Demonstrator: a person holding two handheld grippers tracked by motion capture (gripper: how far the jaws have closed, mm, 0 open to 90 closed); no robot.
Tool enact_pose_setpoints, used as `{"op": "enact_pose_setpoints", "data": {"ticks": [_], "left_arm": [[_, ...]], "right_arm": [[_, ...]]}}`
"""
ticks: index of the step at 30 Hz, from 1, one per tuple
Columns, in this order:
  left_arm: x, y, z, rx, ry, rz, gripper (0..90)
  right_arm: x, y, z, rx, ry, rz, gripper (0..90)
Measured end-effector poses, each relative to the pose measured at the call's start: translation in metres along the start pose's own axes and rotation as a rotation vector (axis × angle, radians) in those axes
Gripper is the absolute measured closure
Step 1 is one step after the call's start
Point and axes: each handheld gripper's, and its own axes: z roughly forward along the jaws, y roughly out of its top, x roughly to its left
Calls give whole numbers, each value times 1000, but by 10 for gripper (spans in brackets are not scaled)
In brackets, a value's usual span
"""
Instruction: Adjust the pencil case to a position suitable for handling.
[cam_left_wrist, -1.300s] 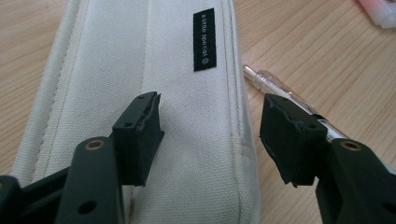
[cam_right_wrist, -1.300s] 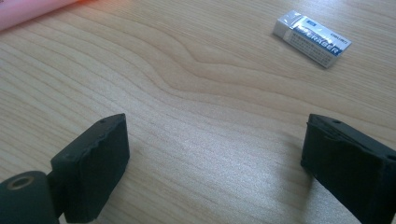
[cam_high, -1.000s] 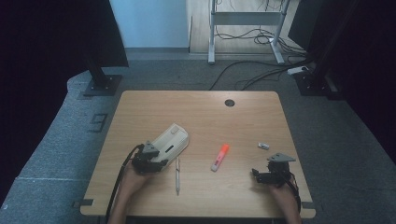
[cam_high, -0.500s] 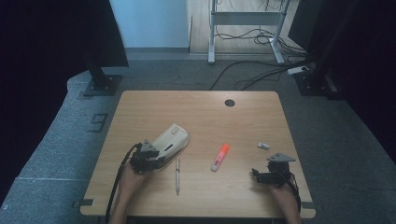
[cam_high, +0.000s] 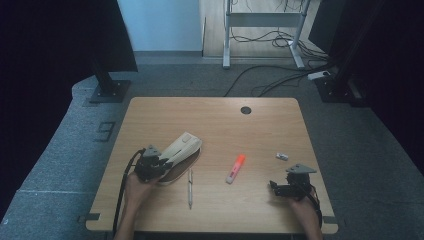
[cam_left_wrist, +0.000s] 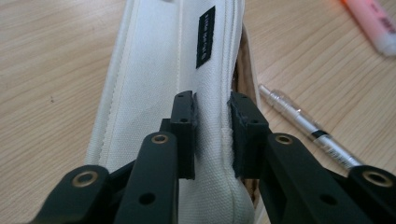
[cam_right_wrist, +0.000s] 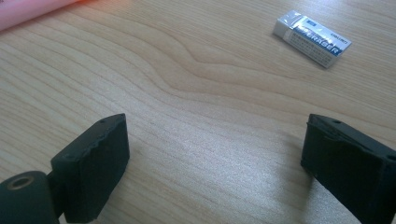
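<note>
The white pencil case (cam_left_wrist: 187, 70) is being pinched at its near end by the just-closed left gripper (cam_left_wrist: 212, 126), its long axis running away from the jaws; beside the case, a pen (cam_high: 190, 187) is lying.

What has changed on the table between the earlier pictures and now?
The left gripper has just been closing its jaws and now pinches the white pencil case at its seam. The right gripper, pen, highlighter and eraser stayed in place.
</note>
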Motion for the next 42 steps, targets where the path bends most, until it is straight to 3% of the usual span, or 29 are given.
{"op": "enact_pose_setpoints", "data": {"ticks": [4,11,21,30,35,42], "left_arm": [[6,3,-4,-15,-29,-45,751],[13,4,-11,-48,-55,-78,755],[14,3,-14,-55,-53,-79,758],[15,3,-14,-56,-58,-74,757],[17,2,-14,-58,-69,-82,756],[16,3,-14,-59,-64,-77,755]], "right_arm": [[0,0,0,0,0,0,72],[0,0,0,0,0,0,72],[0,0,0,0,2,-1,78],[-1,0,-1,-14,28,-19,125],[-1,3,-4,3,66,-44,127],[-13,12,-13,-19,74,-38,131]]}}
